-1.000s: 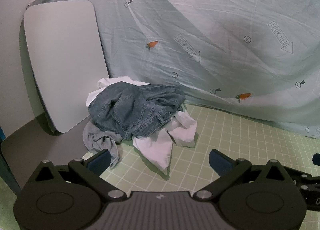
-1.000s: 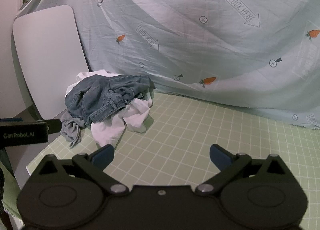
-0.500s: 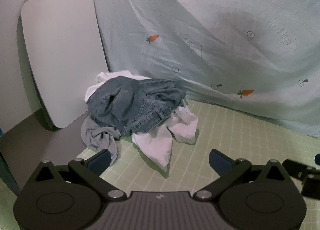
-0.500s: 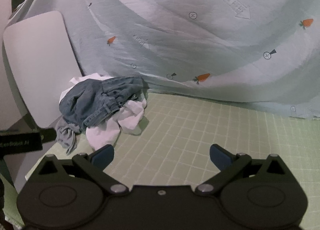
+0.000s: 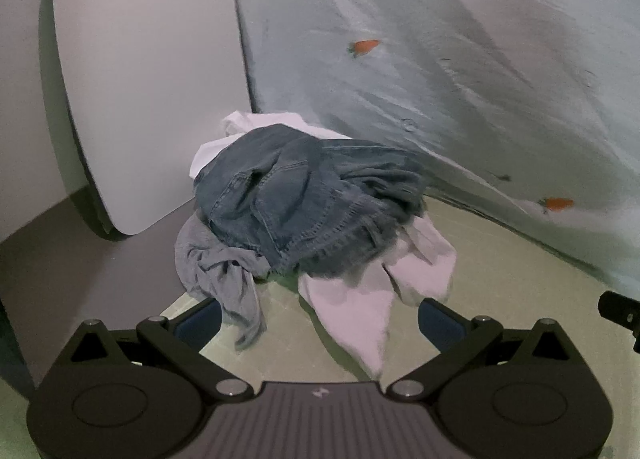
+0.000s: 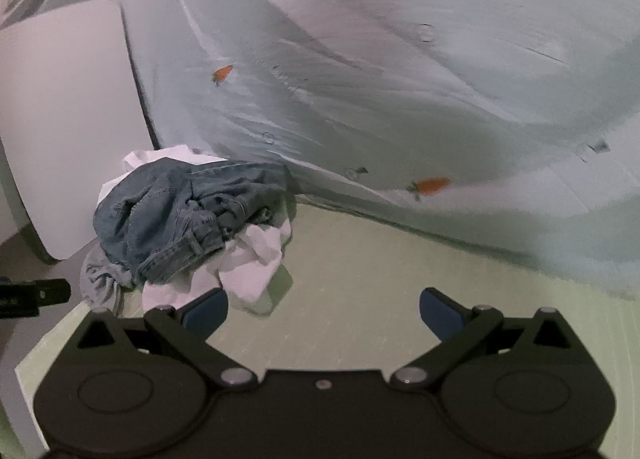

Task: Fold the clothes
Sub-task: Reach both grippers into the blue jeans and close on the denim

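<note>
Both claws wide open, nothing held: left claw (image 5: 320, 317), right claw (image 6: 324, 309). Clothes pile sits at table's (image 6: 380, 271) far-left corner: jeans (image 5: 296, 199) on top, white garment (image 5: 360, 299) and grey garment (image 5: 216, 267) underneath. Left claw is just short of the pile.

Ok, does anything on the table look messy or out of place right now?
Yes. The clothes sit in one crumpled heap at the mat's far left corner: denim jeans bunched on top of a white garment, with a grey garment trailing off the green mat. Nothing is folded yet; both tongs are open and empty.
</note>
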Tool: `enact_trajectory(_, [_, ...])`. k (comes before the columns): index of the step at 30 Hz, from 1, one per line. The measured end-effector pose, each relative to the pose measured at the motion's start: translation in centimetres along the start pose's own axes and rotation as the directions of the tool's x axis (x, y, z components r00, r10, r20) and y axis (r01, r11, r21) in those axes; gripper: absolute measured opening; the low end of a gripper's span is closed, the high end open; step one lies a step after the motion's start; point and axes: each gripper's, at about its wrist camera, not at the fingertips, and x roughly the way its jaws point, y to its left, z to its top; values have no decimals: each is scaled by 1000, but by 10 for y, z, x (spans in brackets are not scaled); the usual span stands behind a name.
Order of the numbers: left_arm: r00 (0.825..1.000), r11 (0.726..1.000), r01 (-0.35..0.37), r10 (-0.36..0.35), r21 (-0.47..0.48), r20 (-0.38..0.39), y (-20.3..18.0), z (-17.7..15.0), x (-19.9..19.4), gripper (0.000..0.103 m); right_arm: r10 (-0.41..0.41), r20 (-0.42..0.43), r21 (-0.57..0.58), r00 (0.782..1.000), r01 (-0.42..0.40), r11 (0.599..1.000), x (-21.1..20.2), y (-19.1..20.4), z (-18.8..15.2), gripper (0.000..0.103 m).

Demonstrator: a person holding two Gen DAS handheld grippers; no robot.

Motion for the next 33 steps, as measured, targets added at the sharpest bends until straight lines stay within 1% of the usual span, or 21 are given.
enact_trajectory(2, [1000,1000,-2,1,-22,-6,9,14,22,103,8,-3,-29,1000,-8,1000,25,6,16,103])
enact_trajectory(5, [1000,999,-25,25,-23,1,20,37,57,103,25,-9,-73,1000,-26,997,68,17,40,103])
enact_trajectory(11, [997,996,-78,77,-40,-31,44,84,149,103,70,-68,-114,995,-78,990,183,48,83,103])
enact_trajectory(16, [991,992,-122,120,-36,-51,58,110,222,103,121,-114,-61,986,-129,990,290,69,106,103])
enact_trajectory(18, [990,991,-130,128,-37,-61,62,117,250,103,135,-134,-24,982,-139,990,323,72,110,103])
enact_trajectory(20, [989,991,-131,129,-30,-72,65,121,272,103,154,-167,8,974,-154,988,352,75,111,100])
enact_trajectory(21, [989,992,-128,126,-18,-77,66,122,282,103,166,-182,18,969,-166,986,362,77,110,95])
enact_trajectory(23, [994,994,-93,96,62,-54,59,121,293,103,191,-206,37,960,-188,981,376,80,107,92])
enact_trajectory(24, [993,991,-96,101,88,-54,55,119,298,103,202,-207,50,957,-196,979,379,80,105,88])
enact_trajectory(25, [993,988,-100,107,114,-54,51,117,304,103,219,-205,61,954,-211,976,381,80,104,78])
enact_trajectory(26, [991,986,-114,122,123,-58,48,114,307,103,239,-199,71,951,-229,971,381,81,104,72])
enact_trajectory(27, [990,985,-120,128,126,-55,46,113,309,102,258,-193,80,947,-247,966,380,81,104,61])
enact_trajectory(28, [990,984,-128,135,123,-49,45,112,307,102,262,-184,69,947,-253,965,378,83,104,55])
enact_trajectory(29, [989,984,-135,141,119,-43,44,111,306,97,253,-174,42,952,-249,968,374,86,103,49])
enact_trajectory(30, [988,983,-143,148,115,-36,43,110,305,89,246,-161,9,956,-248,969,370,90,103,39])
enact_trajectory(31, [989,984,-141,145,110,-32,42,110,302,85,242,-148,-30,959,-249,968,366,94,104,29])
enact_trajectory(32, [989,985,-139,142,105,-27,42,110,299,74,240,-136,-61,961,-250,966,360,96,104,24])
enact_trajectory(33, [990,986,-136,139,101,-22,41,110,296,62,239,-127,-85,963,-250,964,355,98,105,16])
